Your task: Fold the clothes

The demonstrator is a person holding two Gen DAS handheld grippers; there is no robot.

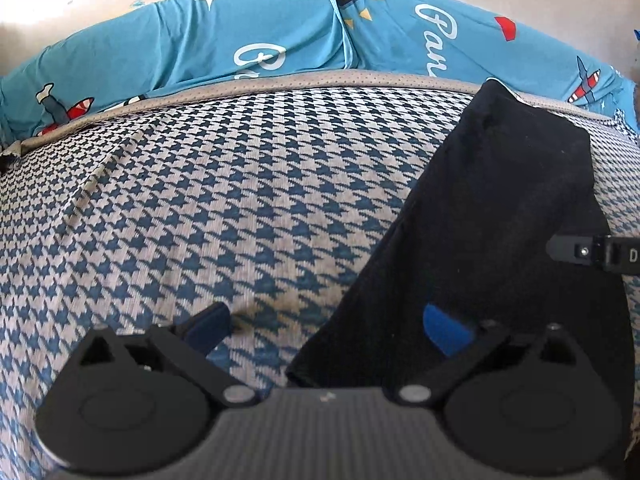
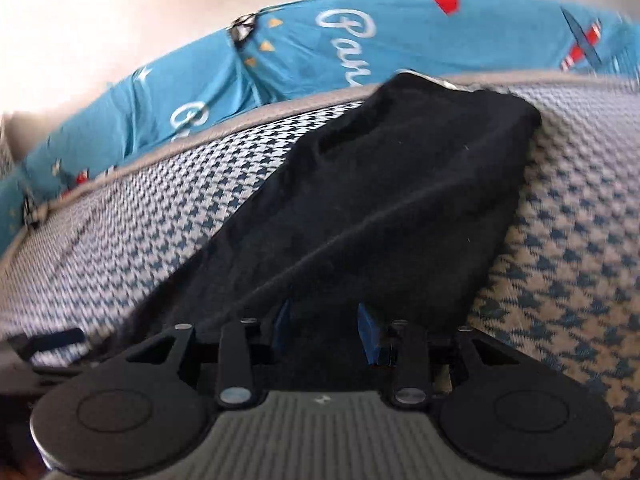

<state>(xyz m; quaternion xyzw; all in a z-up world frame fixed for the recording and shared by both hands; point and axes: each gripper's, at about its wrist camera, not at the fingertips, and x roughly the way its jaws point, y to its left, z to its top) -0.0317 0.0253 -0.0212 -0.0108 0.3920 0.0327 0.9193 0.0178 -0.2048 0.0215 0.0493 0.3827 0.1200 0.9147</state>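
A black garment (image 2: 372, 200) lies on houndstooth bedding (image 2: 568, 264), its near edge between the right gripper (image 2: 326, 326) fingers

showing as plain black, unpatterned: the garment (image 1: 500, 216) (image 2: 380, 216), lying on a houndstooth cover (image 1: 224, 200) (image 2: 568, 248) that is alternating dark blue and pale grey-white. running along the cover's far edge, a plain grey perforated border (image 1: 320, 80) (image 2: 248, 120). lying beyond that border, a bright turquoise sheet (image 1: 240, 36) (image 2: 304, 52) carrying white script lettering, white stars, small yellow triangles and red-and-white striped planes. standing nearest, black gripper bodies with blue finger pads (image 1: 444, 332) (image 2: 368, 328).
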